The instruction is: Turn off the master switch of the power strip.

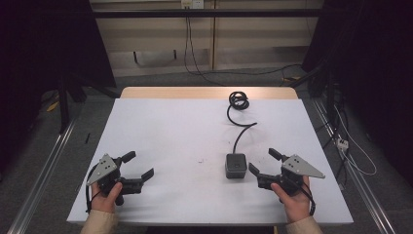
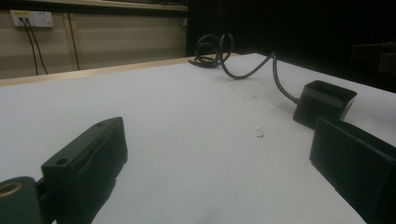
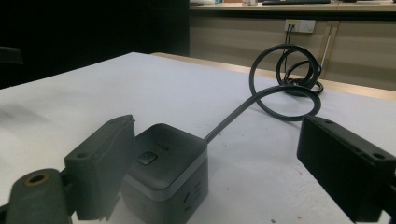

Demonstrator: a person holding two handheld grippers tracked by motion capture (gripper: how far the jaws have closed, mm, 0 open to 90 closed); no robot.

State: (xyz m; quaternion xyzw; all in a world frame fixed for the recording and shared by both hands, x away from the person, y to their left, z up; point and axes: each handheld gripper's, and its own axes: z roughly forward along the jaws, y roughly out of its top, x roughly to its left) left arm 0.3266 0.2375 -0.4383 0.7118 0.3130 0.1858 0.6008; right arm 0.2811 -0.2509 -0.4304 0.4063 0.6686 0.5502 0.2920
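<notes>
Cube (image 1: 235, 165) — a dark grey power cube with a button on top and sockets in its sides — sits on the white bench (image 1: 170, 131), right of centre on the near half, its cord (image 1: 238, 127) running away to a loose coil (image 1: 238, 100) at the far edge. We have the right tool (image 1: 264, 163) just beside it, jaws apart and empty; in the right gripper view one jaw stands close against the cube's near corner while the other is well off to the side, so the cube is not yet between them. Left tool (image 1: 138, 165) rests on the bench well apart from the cube, jaws likewise apart, nothing held.

Handling, as we judge it:
- Rigid plastic shell, flat faces, rounded corners — should take a firm squeeze without harm.
- Looks compact and moderately dense; likely heavier than its size suggests.
- Smooth finish, so the pads may slip if we take it by the corners. Grip two opposite flat side faces, low to mid height, clear of the top button.
- Cord is stiff and springy — it holds its curve off the bench. Expect it to drag and twist the cube when lifted; the face where it exits is best left free.
- Left tool could steady the cord near the coil if it fights us.
</notes>
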